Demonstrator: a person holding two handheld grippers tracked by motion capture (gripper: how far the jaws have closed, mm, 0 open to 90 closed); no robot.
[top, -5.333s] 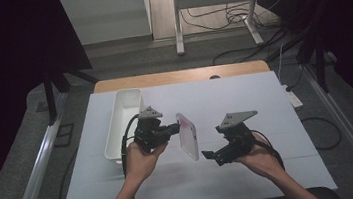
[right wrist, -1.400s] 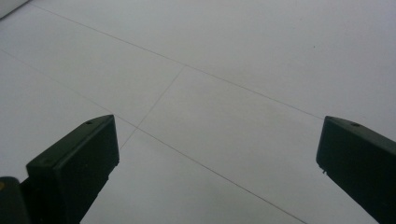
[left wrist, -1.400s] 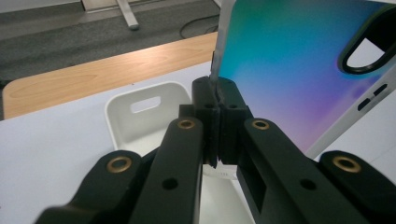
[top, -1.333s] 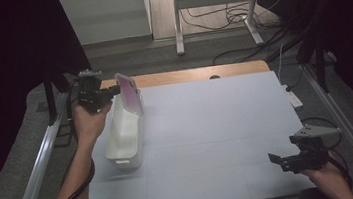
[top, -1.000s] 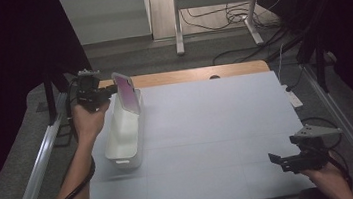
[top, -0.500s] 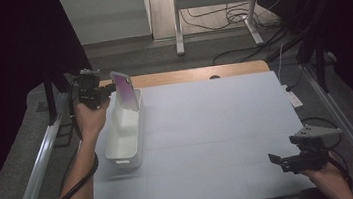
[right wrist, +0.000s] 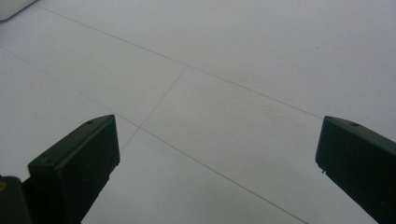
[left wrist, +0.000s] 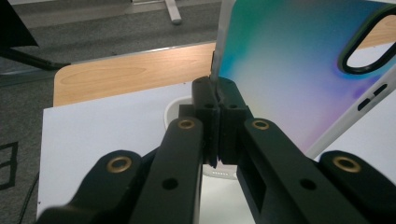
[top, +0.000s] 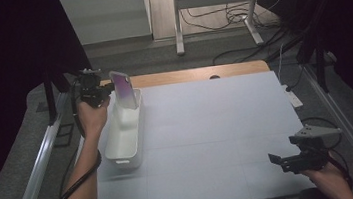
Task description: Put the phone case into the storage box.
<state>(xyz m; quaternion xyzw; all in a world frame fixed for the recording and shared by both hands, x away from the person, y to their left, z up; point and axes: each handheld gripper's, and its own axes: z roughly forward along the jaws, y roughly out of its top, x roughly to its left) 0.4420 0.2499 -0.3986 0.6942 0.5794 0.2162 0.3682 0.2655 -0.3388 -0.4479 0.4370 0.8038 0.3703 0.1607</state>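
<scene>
A phone case (top: 124, 89) with a pink, teal and purple back and a white rim stands on edge over the far end of the white bin (top: 127, 135). My left gripper (top: 108, 87) is shut on its edge, and in the left gripper view the jaws of my left gripper (left wrist: 217, 95) pinch the rim of the case (left wrist: 289, 65) beside its camera cutout. My right gripper (top: 278, 161) hovers low over the white table near its front right corner. In the right gripper view my right gripper (right wrist: 217, 154) is open, with bare table between the jaws.
The white table (top: 217, 125) has a wooden strip (top: 196, 73) along its far edge. Metal rails (top: 38, 165) run down both sides. Cables and a stand's legs (top: 215, 19) lie on the floor beyond.
My left hand has brought the phone case down and a little nearer, from above the bin's far end to low over it. The right gripper has kept still.
</scene>
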